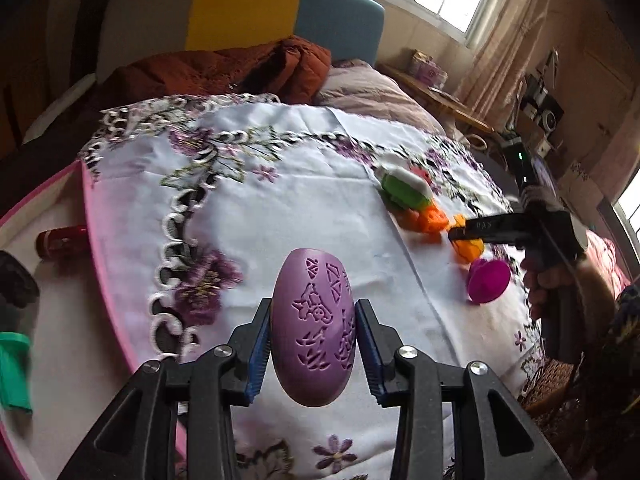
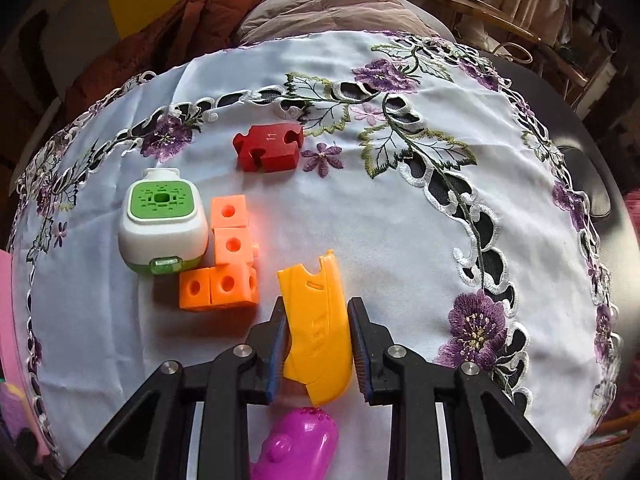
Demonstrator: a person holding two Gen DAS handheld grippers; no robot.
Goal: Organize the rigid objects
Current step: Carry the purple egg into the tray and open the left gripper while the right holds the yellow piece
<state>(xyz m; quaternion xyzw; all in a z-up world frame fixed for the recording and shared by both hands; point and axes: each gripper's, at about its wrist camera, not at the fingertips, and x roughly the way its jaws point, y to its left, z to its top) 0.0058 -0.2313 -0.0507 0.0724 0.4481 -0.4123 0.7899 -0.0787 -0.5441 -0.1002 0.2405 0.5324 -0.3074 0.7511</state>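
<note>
My left gripper [image 1: 313, 340] is shut on a purple egg-shaped piece [image 1: 314, 328] with carved patterns, held above the embroidered white cloth [image 1: 304, 200]. My right gripper [image 2: 317, 344] is shut on a flat yellow plastic piece [image 2: 316, 328], low over the cloth. In the right wrist view a green-and-white device [image 2: 162, 224], joined orange cubes [image 2: 226, 256] and a red puzzle block [image 2: 268, 146] lie to its upper left, and a magenta toy [image 2: 298, 446] lies beneath the fingers. The left wrist view shows the right gripper [image 1: 460, 235] at far right, beside the green-and-white device [image 1: 404, 188], orange cubes [image 1: 428, 220] and magenta toy [image 1: 488, 280].
A pink-edged tray [image 1: 60, 320] at the left holds a red cylinder [image 1: 62, 242] and a green object [image 1: 14, 372]. Behind the cloth are a rust-coloured jacket [image 1: 224, 72], a bed and a colourful headboard [image 1: 244, 12]. A person's hand [image 1: 540, 280] grips the right tool.
</note>
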